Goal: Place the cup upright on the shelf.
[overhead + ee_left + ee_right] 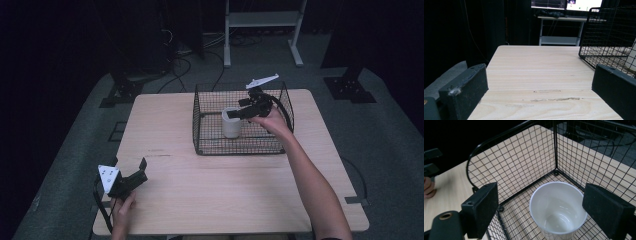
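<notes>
A white paper cup (231,125) stands upright and empty inside a black wire basket (240,152) on the far half of the wooden table (200,200). My right gripper (241,113) hovers just above the cup's rim, held from the basket's right side. In the right gripper view the cup (557,207) sits below and between the two black jaws, which stand apart without touching it; the right gripper (540,195) is open. My left gripper (141,170) rests at the table's near left corner, open, with bare wood between its jaws (539,82).
The basket's mesh walls (524,162) rise closely around the cup on all sides. The basket (609,32) stands ahead and to the right of the left gripper. Beyond the table are a white metal stand (262,30), cables on the floor and dark curtains.
</notes>
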